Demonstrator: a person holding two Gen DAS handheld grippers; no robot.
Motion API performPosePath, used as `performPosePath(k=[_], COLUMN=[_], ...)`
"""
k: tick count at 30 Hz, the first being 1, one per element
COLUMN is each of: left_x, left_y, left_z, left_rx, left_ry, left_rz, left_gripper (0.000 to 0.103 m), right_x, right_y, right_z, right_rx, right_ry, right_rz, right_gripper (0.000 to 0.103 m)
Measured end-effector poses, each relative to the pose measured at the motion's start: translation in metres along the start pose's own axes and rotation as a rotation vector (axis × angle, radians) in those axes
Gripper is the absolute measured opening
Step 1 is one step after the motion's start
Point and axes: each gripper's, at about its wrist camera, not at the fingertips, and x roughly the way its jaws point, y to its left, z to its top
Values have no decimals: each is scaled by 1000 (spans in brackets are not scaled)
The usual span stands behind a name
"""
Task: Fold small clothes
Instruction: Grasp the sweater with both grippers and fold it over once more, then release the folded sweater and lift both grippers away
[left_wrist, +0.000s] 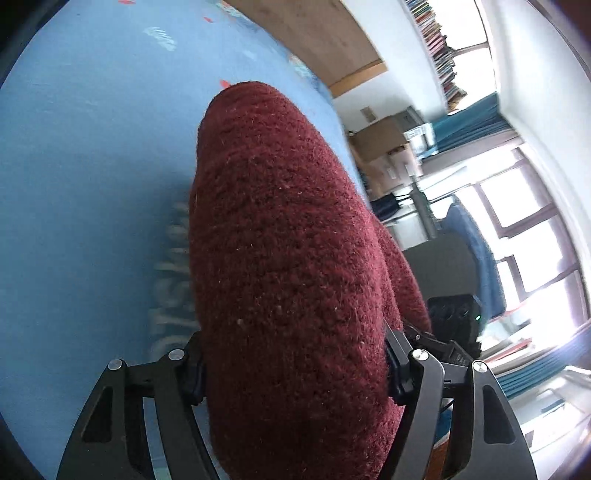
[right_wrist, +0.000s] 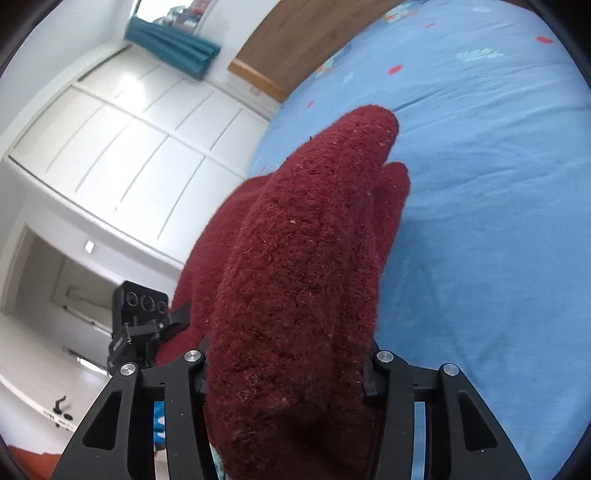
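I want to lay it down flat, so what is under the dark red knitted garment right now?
Around the red knitted garment only the blue patterned bedsheet shows. The garment hides whatever lies directly beneath it, so I cannot tell whether it touches the sheet.

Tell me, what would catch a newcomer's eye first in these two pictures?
A thick dark red knitted garment fills the middle of both views, bunched between the black fingers of the left gripper and the right gripper. Under it spreads a light blue bedsheet with small red and white prints. Bright windows glare at the right of the left view.
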Motion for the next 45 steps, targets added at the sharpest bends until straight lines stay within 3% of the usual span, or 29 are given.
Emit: performPosePath(k=[4,8,11,15,21,27,35,41,44,45], left_x=[3,-17,-26,-20,-22,-18,-51,-80,-94,-91], left_y=[26,21,8,1,4,-38,-75,-87,-95,-96], left_z=[-17,-26,-40,-71,-86,-106,-167,-216,-242,-237], left_rx=[21,72,159,236,207,254,324,345,352,354], left_ry=[75,49,67,86,46,15,-61,-120,-162,-172], left_rz=[190,203,265,356,407,478,586,665,697,705], left_gripper=[76,79,80,81,84,84,84,84,88,91], right_x=[45,27,0,-2,4,-21,-65,-91,-102,-106], right_y=[-14,-15,-19,-25,-8,15,47,84,111,122], right_z=[-13,-21,-22,-29,-39,-66,-114,-152,-172,-180], right_rx=[26,54,59,55,19,3,-20,-45,-83,-101], right_ry=[125,90,50,85,81,59,22,-39,-75,-91], right_rz=[-135,-130,-169,-277,-404,-539,-613,-616,-621,-626], right_gripper=[57,61,61,66,69,69,70,70,71,71])
